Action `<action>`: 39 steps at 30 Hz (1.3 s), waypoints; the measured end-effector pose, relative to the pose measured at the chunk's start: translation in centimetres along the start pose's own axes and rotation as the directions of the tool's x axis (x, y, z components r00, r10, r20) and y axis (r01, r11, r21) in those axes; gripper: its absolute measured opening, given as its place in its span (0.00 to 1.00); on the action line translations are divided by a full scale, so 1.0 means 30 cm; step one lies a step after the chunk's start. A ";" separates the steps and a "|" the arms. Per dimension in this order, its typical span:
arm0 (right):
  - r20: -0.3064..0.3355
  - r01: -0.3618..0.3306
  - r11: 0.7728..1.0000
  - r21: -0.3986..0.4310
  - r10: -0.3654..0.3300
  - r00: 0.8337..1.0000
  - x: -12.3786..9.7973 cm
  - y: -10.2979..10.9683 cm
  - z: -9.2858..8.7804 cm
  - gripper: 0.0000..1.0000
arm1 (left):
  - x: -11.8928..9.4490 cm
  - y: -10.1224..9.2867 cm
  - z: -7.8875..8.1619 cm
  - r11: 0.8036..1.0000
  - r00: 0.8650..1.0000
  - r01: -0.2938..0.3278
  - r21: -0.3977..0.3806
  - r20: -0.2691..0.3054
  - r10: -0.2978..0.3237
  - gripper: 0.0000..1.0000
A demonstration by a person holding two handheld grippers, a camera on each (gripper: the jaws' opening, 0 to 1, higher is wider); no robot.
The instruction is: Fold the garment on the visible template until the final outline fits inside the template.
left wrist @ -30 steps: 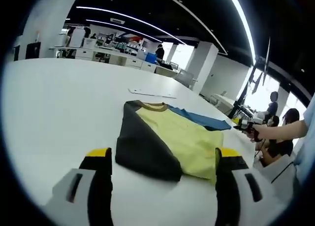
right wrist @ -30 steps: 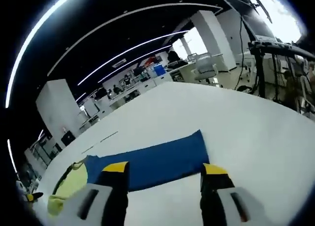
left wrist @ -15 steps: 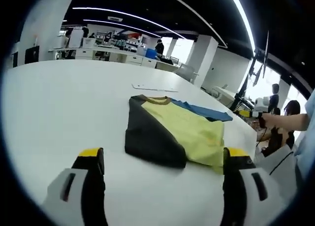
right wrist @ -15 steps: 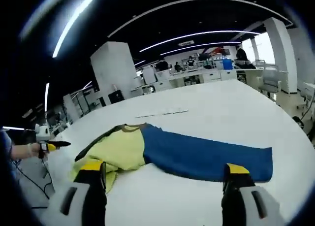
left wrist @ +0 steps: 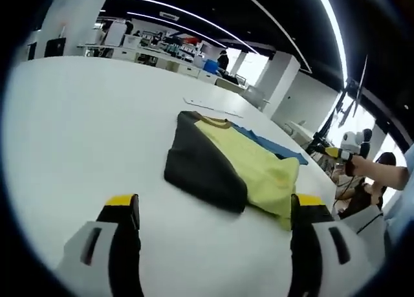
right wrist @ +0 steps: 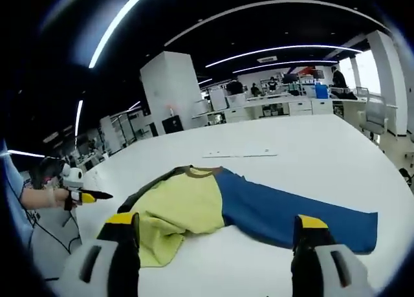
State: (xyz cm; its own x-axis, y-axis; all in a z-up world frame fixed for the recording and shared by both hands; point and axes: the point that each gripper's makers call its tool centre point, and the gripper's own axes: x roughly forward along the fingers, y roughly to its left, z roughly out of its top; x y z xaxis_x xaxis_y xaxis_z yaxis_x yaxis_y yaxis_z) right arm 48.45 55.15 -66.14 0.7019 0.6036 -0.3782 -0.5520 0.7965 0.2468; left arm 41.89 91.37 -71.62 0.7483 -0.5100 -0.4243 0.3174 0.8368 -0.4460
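Left gripper view, garment (left wrist: 236, 171) ahead of open left hand-held gripper (left wrist: 210, 209), apart

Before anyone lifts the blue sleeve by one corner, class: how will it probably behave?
The blue sleeve lies flat and thin on the white table, so it will probably droop limply. It is joined to the yellow body, so lifting it may drag that rumpled part along.

No text, label, brand, number or sign is legible in either view.
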 end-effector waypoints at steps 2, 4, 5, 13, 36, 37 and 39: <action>-0.005 -0.004 1.000 -0.005 0.004 1.000 -0.001 0.004 -0.002 1.00 | 0.003 -0.005 -0.008 1.000 1.000 0.008 -0.025 -0.005 -0.009 0.90; -0.015 -0.007 1.000 -0.007 0.007 1.000 -0.003 0.006 -0.009 1.00 | 0.007 -0.012 -0.018 0.999 1.000 0.016 -0.030 -0.018 -0.017 0.84; -0.021 -0.009 1.000 -0.012 0.009 1.000 -0.005 0.008 -0.012 1.00 | 0.013 -0.013 -0.022 0.999 1.000 0.017 -0.038 -0.021 -0.018 0.84; -0.074 -0.025 0.996 -0.081 0.018 0.997 -0.025 0.028 -0.040 1.00 | 0.066 -0.024 -0.018 0.981 0.999 0.034 -0.192 -0.016 -0.038 0.73; -0.117 0.000 0.997 -0.075 -0.009 0.993 -0.106 0.015 -0.126 0.98 | 0.179 0.006 -0.082 0.881 0.999 -0.022 -0.472 -0.042 0.003 0.00; -0.117 0.004 0.997 -0.071 -0.012 0.993 -0.113 0.013 -0.130 0.98 | 0.183 0.004 -0.075 0.879 0.999 -0.025 -0.477 -0.042 0.005 0.00; -0.110 0.012 0.998 -0.055 -0.017 0.994 -0.121 0.011 -0.132 0.98 | 0.181 -0.013 -0.058 0.873 0.999 -0.010 -0.487 -0.046 -0.014 0.00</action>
State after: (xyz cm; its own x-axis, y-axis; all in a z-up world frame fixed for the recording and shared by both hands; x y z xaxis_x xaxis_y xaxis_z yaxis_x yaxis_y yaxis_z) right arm 43.94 53.09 -68.20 0.6578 0.5820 -0.4781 -0.5677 0.8003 0.1931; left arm 44.81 87.92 -75.14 0.7159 -0.5304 -0.4540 -0.0145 0.6388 -0.7692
